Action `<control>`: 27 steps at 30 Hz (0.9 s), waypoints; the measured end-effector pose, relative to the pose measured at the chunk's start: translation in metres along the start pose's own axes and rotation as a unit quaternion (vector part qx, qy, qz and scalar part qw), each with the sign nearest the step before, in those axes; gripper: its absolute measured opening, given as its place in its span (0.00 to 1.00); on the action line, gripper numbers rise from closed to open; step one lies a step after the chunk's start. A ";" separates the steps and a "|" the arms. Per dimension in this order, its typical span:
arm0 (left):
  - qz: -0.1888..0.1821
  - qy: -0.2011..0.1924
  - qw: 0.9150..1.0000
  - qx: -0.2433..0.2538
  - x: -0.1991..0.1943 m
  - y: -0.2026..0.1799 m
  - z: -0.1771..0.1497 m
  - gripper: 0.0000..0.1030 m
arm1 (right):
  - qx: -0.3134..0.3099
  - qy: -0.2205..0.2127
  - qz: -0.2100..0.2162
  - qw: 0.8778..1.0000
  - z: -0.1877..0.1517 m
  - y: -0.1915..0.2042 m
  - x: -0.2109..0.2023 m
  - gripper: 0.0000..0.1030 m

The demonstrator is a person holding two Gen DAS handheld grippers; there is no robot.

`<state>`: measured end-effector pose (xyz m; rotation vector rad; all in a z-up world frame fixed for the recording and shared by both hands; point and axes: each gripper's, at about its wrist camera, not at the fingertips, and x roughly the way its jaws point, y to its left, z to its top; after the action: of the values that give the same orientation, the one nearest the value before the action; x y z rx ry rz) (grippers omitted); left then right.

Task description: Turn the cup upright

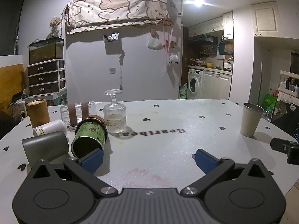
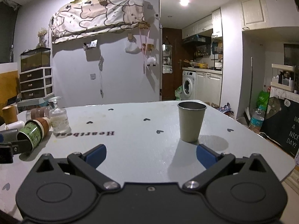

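A grey metal cup (image 2: pixel 191 122) stands upright on the white table, just beyond my right gripper (image 2: pixel 150 155), which is open and empty; the cup also shows at the right in the left wrist view (image 1: pixel 251 119). My left gripper (image 1: pixel 148 160) is open and empty. Its left fingertip (image 1: pixel 92 159) is right at the mouth of a green cup (image 1: pixel 89 140) lying on its side, mouth toward me. A grey cup (image 1: pixel 44 146) lies on its side at the far left. A stemmed glass (image 1: pixel 114 112) stands upside down behind the green cup.
A clear mug with brown bands (image 1: pixel 78 113), a white bottle (image 1: pixel 49 129) and a brown cylinder (image 1: pixel 38 113) crowd the table's left. The table (image 1: pixel 168 140) has black hearts and printed lettering. The right gripper's body (image 1: pixel 286 149) shows at the right edge. The table edge lies to the right.
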<state>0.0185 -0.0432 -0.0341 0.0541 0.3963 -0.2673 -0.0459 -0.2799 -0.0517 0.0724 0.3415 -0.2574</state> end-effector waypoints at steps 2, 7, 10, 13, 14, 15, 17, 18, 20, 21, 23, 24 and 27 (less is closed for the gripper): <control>0.000 0.001 1.000 0.001 0.000 0.000 -0.001 1.00 | -0.001 0.002 0.001 1.000 -0.001 0.000 0.000 1.00; -0.001 0.001 1.000 0.002 0.000 -0.001 -0.001 1.00 | -0.003 0.003 0.001 1.000 -0.002 0.001 0.000 1.00; -0.001 0.002 1.000 0.002 0.000 -0.002 -0.001 1.00 | -0.003 0.003 0.001 1.000 -0.002 0.001 0.000 1.00; -0.001 0.001 1.000 0.002 0.000 -0.002 -0.001 1.00 | -0.004 0.003 0.000 1.000 -0.003 0.002 0.000 1.00; -0.001 0.001 1.000 0.002 0.000 -0.002 -0.001 1.00 | -0.004 0.003 0.000 1.000 -0.003 0.001 0.000 1.00; -0.001 0.001 1.000 0.002 -0.001 -0.002 -0.001 1.00 | -0.004 0.003 0.000 1.000 -0.003 0.001 0.000 1.00; -0.001 0.001 1.000 0.002 0.000 -0.002 -0.001 1.00 | -0.005 0.004 0.001 1.000 -0.003 0.002 0.000 1.00; -0.001 0.002 1.000 0.002 0.000 -0.002 -0.001 1.00 | -0.005 0.004 0.001 1.000 -0.003 0.002 0.000 1.00; -0.001 0.002 1.000 0.002 0.000 -0.002 -0.001 1.00 | -0.005 0.006 0.001 1.000 -0.004 0.002 0.001 1.00; -0.001 0.002 1.000 0.002 0.000 -0.002 -0.002 1.00 | -0.005 0.007 0.001 1.000 -0.004 0.001 0.002 1.00; -0.001 0.002 1.000 0.003 0.000 -0.002 -0.002 1.00 | -0.005 0.007 0.001 1.000 -0.004 0.002 0.002 1.00; -0.001 0.002 1.000 0.003 0.000 -0.002 -0.002 1.00 | -0.005 0.007 0.001 1.000 -0.004 0.002 0.002 1.00; -0.001 0.002 1.000 0.003 0.000 -0.002 -0.001 1.00 | -0.006 0.007 0.001 1.000 -0.004 0.002 0.002 1.00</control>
<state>0.0170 -0.0452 -0.0354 0.0598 0.3997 -0.2698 -0.0450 -0.2781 -0.0562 0.0631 0.3566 -0.2531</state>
